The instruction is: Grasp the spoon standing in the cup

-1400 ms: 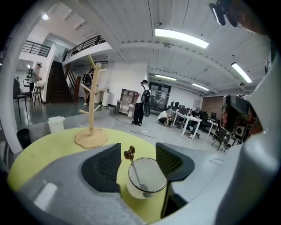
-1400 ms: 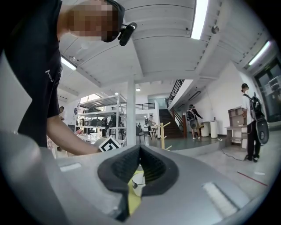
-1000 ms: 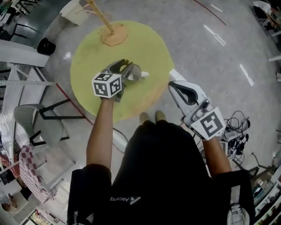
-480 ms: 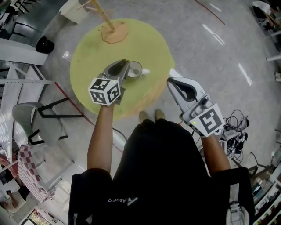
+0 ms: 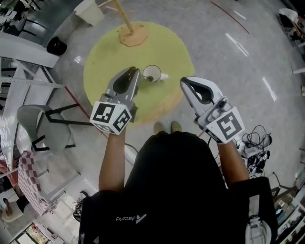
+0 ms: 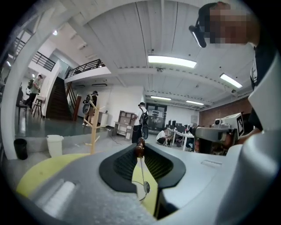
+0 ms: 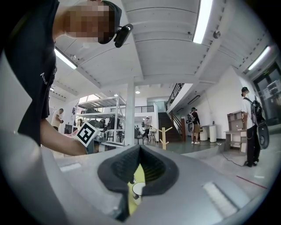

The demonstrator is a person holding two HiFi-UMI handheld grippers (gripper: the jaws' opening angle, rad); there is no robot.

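Observation:
My left gripper [image 5: 135, 72] is shut on the spoon [image 6: 146, 188]. In the left gripper view the pads pinch the spoon's brown handle end at the jaw tips [image 6: 140, 146]. The thin stem and small bowl hang down between the jaws. In the head view the spoon itself is too small to make out. The white cup [image 5: 152, 74] stands on the round yellow table [image 5: 109, 52], just right of the left gripper's tips and apart from them. My right gripper [image 5: 184, 82] hovers at the table's near right edge, shut with nothing in it; the cup [image 7: 138, 189] shows below its jaws.
A wooden mug tree [image 5: 132, 35] stands at the table's far side. A white bin [image 5: 88, 10] and a black bin [image 5: 56, 46] sit on the floor beyond it. A grey chair [image 5: 35, 128] is at the left. Cables [image 5: 257, 143] lie on the right.
The left gripper was at the cup's rim. It has closed and drawn back toward me and to the left. The cup stays on the table. The right gripper barely moved.

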